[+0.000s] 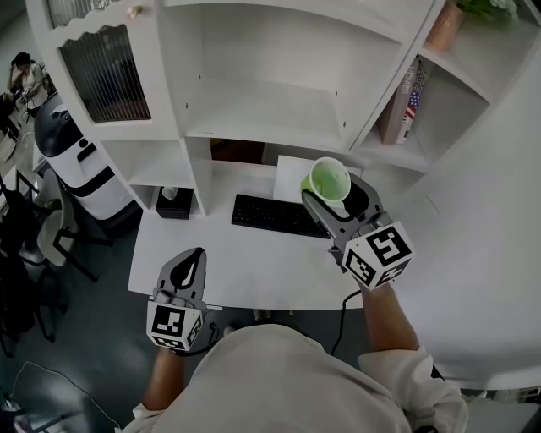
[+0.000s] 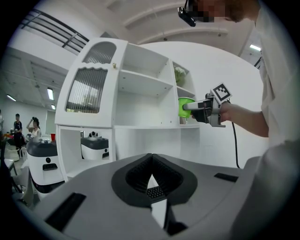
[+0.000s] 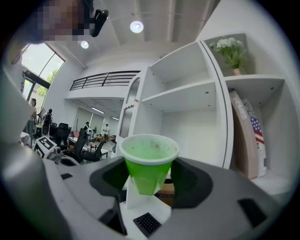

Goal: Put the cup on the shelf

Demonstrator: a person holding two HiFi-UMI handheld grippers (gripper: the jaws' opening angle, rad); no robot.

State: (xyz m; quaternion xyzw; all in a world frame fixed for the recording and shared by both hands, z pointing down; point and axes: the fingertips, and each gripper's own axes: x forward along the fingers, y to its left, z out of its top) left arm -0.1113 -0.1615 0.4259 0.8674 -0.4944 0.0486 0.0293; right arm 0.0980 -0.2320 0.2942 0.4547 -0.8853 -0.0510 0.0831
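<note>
A green plastic cup [image 1: 328, 179] stands upright between the jaws of my right gripper [image 1: 335, 193], which is shut on its lower body. The cup [image 3: 148, 161] hangs in the air above the desk, in front of the white shelving unit [image 3: 183, 96], apart from its boards. The left gripper view shows the cup [image 2: 184, 107] level with the middle shelf [image 2: 145, 80]. My left gripper [image 1: 190, 264] hangs low over the desk's front edge. Its jaws [image 2: 151, 161] are shut with nothing between them.
A black keyboard [image 1: 279, 216] and a white sheet [image 1: 292, 173] lie on the white desk [image 1: 245, 271]. Books [image 1: 404, 101] lean in the right side bay, a potted plant [image 1: 444, 25] above them. A black box [image 1: 173, 203] sits in the low left niche. Chairs stand at far left.
</note>
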